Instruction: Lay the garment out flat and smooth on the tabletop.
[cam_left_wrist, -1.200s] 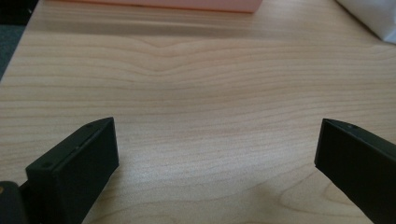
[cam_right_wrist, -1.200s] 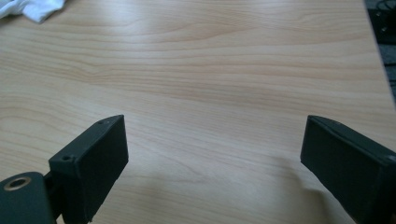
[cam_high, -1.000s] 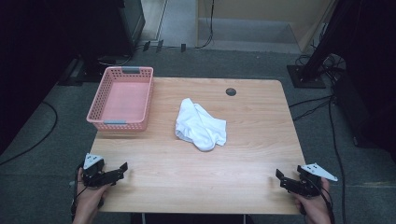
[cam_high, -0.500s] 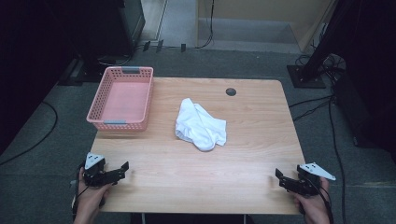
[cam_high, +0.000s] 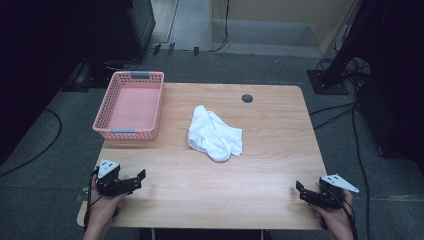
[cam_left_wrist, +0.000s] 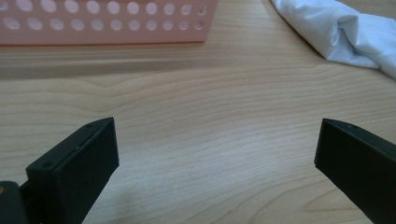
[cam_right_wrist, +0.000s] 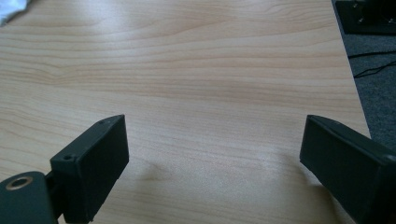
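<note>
Both tongs are resting at the near edge of the bench (cam_high: 280, 165), each held in a hand, well apart from everything else. The left tongs (cam_high: 141, 176) are standing spread with nothing between the jaws, and the left gripper view is looking across bare wood toward the cloth (cam_left_wrist: 341, 32) and the basket (cam_left_wrist: 107, 23). The right tongs (cam_high: 298, 186) are likewise spread and empty, pointing over bare bench in the right gripper view. The cloth (cam_high: 215, 133), white and crumpled, is lying near the middle of the bench, apart from the pink basket (cam_high: 131, 106), which is sitting empty at the far left corner. The work is probably just starting: nothing is gripped yet, and the reach toward the cloth seems to be the step in hand. The next move is likely calling for one tongs to travel forward to the cloth, come down over a raised fold, and close on it firmly enough to lift the whole piece.
</note>
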